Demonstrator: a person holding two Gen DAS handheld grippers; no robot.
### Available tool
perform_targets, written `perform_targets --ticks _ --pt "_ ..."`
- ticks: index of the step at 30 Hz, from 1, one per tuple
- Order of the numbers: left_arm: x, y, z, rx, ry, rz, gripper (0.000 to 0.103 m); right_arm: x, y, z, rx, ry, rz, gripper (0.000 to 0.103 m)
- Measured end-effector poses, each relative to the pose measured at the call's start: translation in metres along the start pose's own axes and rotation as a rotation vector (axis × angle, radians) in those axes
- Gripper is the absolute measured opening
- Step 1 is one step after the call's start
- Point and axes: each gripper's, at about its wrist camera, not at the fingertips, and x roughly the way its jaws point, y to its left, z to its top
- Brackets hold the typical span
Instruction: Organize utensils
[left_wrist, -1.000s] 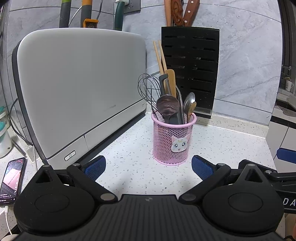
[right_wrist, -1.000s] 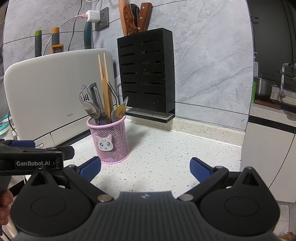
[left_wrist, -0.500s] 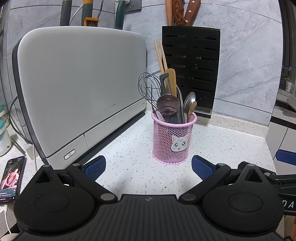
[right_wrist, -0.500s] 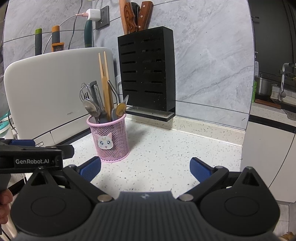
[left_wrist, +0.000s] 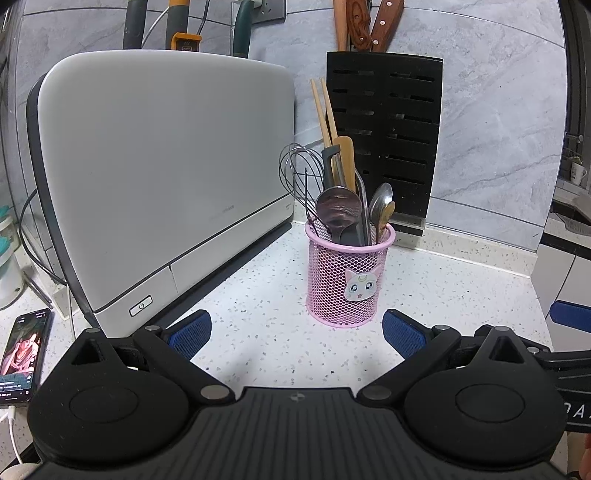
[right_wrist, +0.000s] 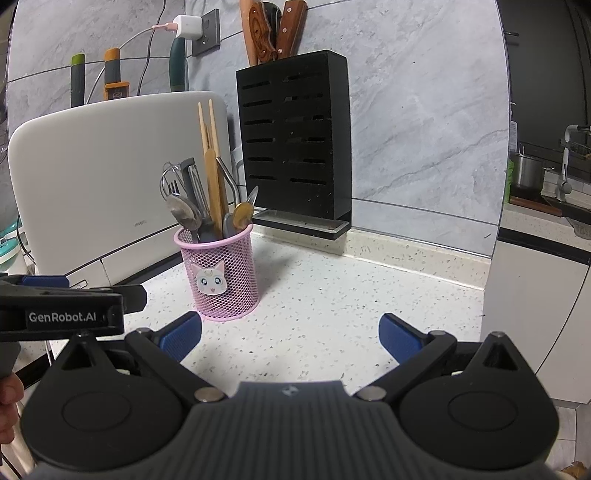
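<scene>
A pink mesh utensil cup (left_wrist: 345, 280) with a cat sticker stands on the speckled counter; it also shows in the right wrist view (right_wrist: 221, 277). It holds a whisk (left_wrist: 297, 173), spoons (left_wrist: 338, 212), wooden chopsticks (left_wrist: 323, 110), a wooden spatula and a peeler. My left gripper (left_wrist: 297, 334) is open and empty, just in front of the cup. My right gripper (right_wrist: 290, 334) is open and empty, with the cup ahead to its left.
A large white appliance (left_wrist: 155, 177) stands left of the cup. A black knife block (left_wrist: 384, 136) with wooden-handled knives stands behind it against the grey wall. A phone (left_wrist: 22, 356) lies at the far left. The counter edge and white cabinets (right_wrist: 535, 325) are to the right.
Both grippers have drifted slightly; the cup sits a little further right in the right wrist view. Both stay open and empty.
</scene>
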Motion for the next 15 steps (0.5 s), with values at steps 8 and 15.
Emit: perform_targets --ticks 8,15 --pt "-0.0001 -0.0013 -0.0014 0.008 -0.006 -0.002 0.103 0.0008 -0.0003 -0.0008 -0.001 0.004 0.003 0.100" --pt "-0.0013 -0.0009 -0.0016 0.008 -0.011 -0.007 0.103 0.0015 0.0010 -0.0011 -0.007 0.010 0.001 0.100"
